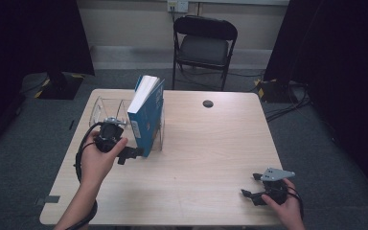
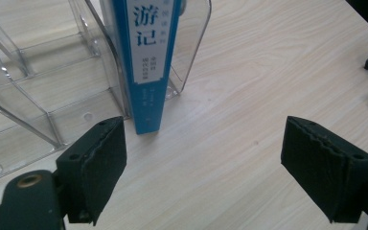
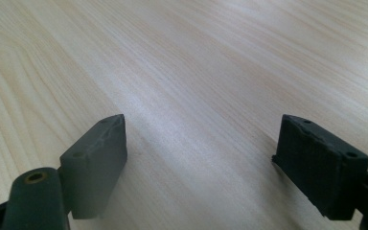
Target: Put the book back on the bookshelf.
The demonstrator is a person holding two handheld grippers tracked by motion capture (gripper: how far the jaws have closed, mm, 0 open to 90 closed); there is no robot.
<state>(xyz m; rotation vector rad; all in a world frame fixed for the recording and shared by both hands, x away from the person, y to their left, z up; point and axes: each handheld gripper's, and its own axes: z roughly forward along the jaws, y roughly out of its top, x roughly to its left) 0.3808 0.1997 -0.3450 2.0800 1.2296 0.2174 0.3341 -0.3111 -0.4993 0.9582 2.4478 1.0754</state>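
My left gripper (image 2: 203, 158) stands wide apart and holds nothing, just in front of the book's (image 2: 146, 62) spine. The book stands upright in the rack's (image 2: 38, 96) end slot, leaning slightly. My right gripper (image 3: 199, 163), also wide and holding nothing, rests low over the table (image 3: 196, 57), well apart from the book.

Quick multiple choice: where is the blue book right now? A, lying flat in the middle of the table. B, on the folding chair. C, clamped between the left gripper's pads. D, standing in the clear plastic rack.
D: the blue book stands on end, leaning, in the clear plastic rack, while the left gripper is open just in front of its spine.
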